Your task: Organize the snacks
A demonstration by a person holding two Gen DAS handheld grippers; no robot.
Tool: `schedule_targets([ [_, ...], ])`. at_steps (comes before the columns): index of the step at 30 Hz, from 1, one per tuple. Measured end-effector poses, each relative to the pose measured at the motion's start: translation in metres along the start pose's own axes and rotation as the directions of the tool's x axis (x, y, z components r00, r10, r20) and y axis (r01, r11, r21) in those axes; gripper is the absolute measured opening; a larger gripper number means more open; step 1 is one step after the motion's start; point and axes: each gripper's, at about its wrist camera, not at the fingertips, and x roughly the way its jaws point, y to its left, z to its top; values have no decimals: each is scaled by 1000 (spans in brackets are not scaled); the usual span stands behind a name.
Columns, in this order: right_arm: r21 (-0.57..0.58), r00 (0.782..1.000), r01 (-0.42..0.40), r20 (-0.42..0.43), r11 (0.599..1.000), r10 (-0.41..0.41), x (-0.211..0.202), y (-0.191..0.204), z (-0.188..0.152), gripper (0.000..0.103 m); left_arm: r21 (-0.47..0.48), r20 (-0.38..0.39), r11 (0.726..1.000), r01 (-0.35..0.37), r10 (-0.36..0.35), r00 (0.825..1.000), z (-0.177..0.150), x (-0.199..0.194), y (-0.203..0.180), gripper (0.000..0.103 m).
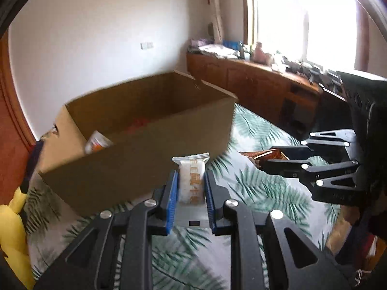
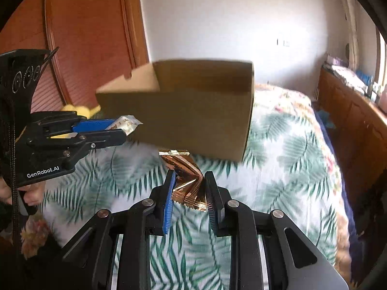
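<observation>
My left gripper is shut on a white snack bar with orange print, held above the bed just in front of the open cardboard box. In the right wrist view the same left gripper shows at the left with the bar's end sticking out. My right gripper is shut on a crumpled copper-gold foil packet, also lifted off the bedspread below the box. From the left wrist view the right gripper appears at the right with the packet. Inside the box lie a white-orange pack and something red.
The box rests on a bed with a green palm-leaf bedspread. A yellow plush toy lies at the left. A wooden cabinet cluttered with items runs under the bright window. A hand grips the left tool.
</observation>
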Motion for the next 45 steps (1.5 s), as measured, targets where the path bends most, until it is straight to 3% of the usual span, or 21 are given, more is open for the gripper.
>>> schedule_targets([
  [9, 29, 998, 22, 60, 999, -24, 16, -5, 62, 23, -106, 59, 991, -75, 82, 995, 46, 5, 61, 19],
  [19, 60, 998, 52, 30, 997, -54, 57, -13, 97, 23, -178, 14, 974, -140, 145, 989, 68, 37, 113, 19],
  [29, 66, 996, 92, -6, 994, -91, 77, -17, 102, 25, -175, -20, 967, -182, 181, 983, 64, 45, 114, 23],
  [30, 72, 996, 87, -8, 994, -87, 78, -17, 102, 27, -179, -23, 966, -187, 186, 982, 64, 46, 113, 26],
  [32, 84, 996, 91, -17, 992, -90, 81, -19, 103, 30, -187, -26, 963, -197, 195, 980, 62, 45, 112, 42],
  [34, 89, 996, 89, -15, 992, -88, 81, -19, 102, 35, -197, -22, 961, -194, 193, 981, 60, 45, 113, 48],
  [45, 67, 997, 42, 65, 997, -46, 39, 2, 85, 36, -182, -1, 961, -210, 213, 977, 47, 13, 98, 48],
])
